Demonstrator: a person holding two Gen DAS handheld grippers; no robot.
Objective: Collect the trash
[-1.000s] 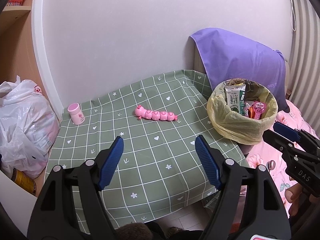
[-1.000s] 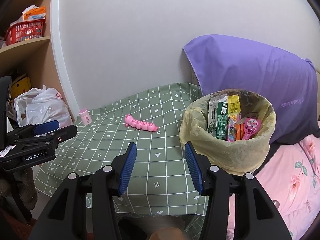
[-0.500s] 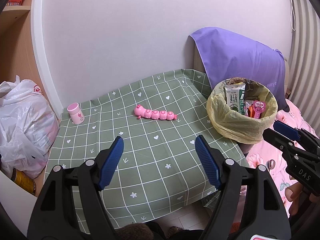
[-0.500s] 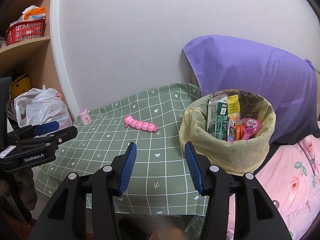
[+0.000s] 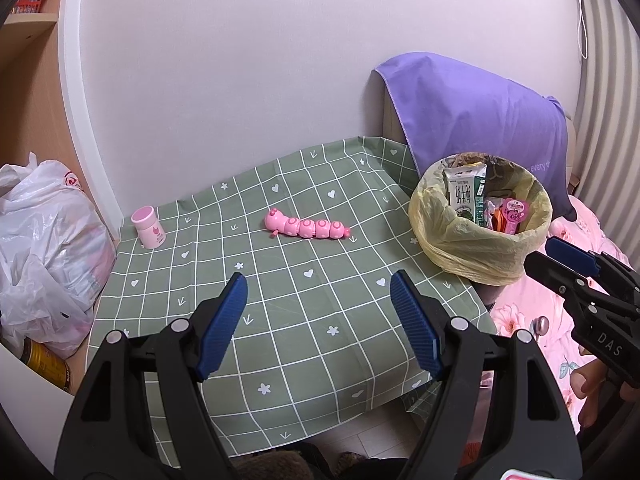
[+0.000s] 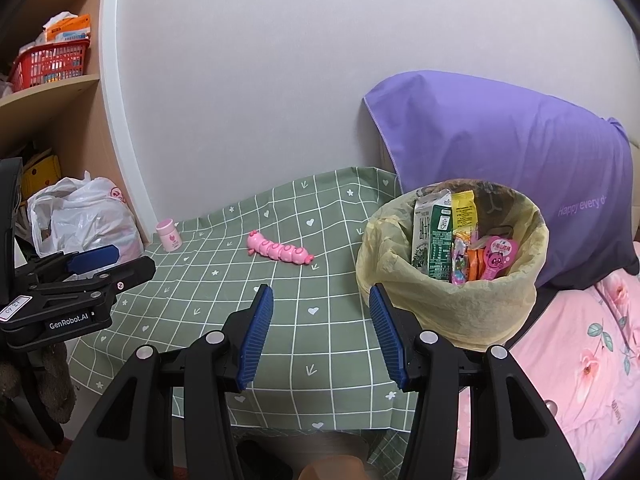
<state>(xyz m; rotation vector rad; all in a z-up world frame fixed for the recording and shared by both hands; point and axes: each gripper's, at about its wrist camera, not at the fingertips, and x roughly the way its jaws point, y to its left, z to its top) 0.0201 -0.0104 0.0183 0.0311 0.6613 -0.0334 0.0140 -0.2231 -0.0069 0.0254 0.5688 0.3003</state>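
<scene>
A bin lined with a yellow bag (image 5: pixel 464 240) (image 6: pixel 432 304) stands at the table's right edge, holding a green milk carton (image 6: pixel 434 240), a yellow packet and other wrappers. On the green checked tablecloth (image 5: pixel 304 304) (image 6: pixel 224 280) lie a pink caterpillar toy (image 5: pixel 306 229) (image 6: pixel 280 251) and a small pink bottle (image 5: pixel 149 227) (image 6: pixel 169 235). My left gripper (image 5: pixel 318 304) hangs open over the table's near half, nothing between its blue pads. My right gripper (image 6: pixel 320 316) is open too, just left of the bin, empty. Each gripper shows at the edge of the other's view.
A white plastic bag (image 5: pixel 44 248) (image 6: pixel 84 216) sits left of the table by a wooden shelf with a red basket (image 6: pixel 50 62). A purple pillow (image 6: pixel 512 168) leans behind the bin. Pink floral bedding (image 6: pixel 568 364) lies to the right. A can (image 5: pixel 44 364) stands below the bag.
</scene>
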